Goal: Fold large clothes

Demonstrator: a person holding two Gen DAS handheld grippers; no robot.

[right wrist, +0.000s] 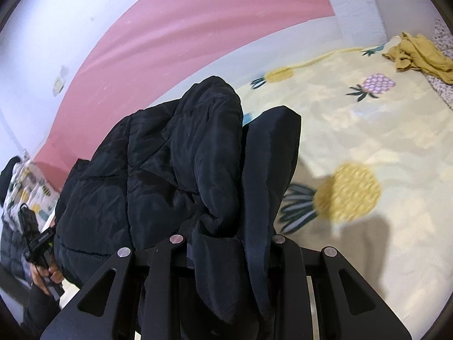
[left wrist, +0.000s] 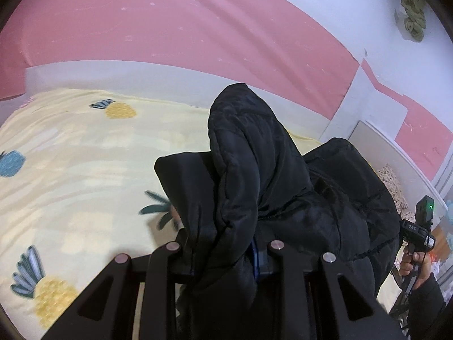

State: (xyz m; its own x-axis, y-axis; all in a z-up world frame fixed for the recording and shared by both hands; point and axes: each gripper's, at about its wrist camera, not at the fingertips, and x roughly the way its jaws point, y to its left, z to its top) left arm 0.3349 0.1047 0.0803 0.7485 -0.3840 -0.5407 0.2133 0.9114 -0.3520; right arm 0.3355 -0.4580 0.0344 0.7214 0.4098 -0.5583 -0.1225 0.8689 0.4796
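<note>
A black quilted puffer jacket (left wrist: 283, 187) hangs bunched between both grippers, lifted above the bed. My left gripper (left wrist: 226, 252) is shut on a thick fold of the jacket that drapes over its fingers and hides the tips. My right gripper (right wrist: 226, 240) is shut on another fold of the same jacket (right wrist: 175, 164), fingertips also buried in fabric. The right gripper and the hand holding it show in the left wrist view (left wrist: 419, 235); the left gripper shows in the right wrist view (right wrist: 36, 240).
A cream bedspread with pineapple prints (left wrist: 70, 170) covers the bed below. A mustard-yellow garment (right wrist: 416, 53) lies crumpled at the bed's far corner. A pink and white wall (left wrist: 170, 28) runs behind the bed. An olive cloth (left wrist: 413, 14) hangs on the wall.
</note>
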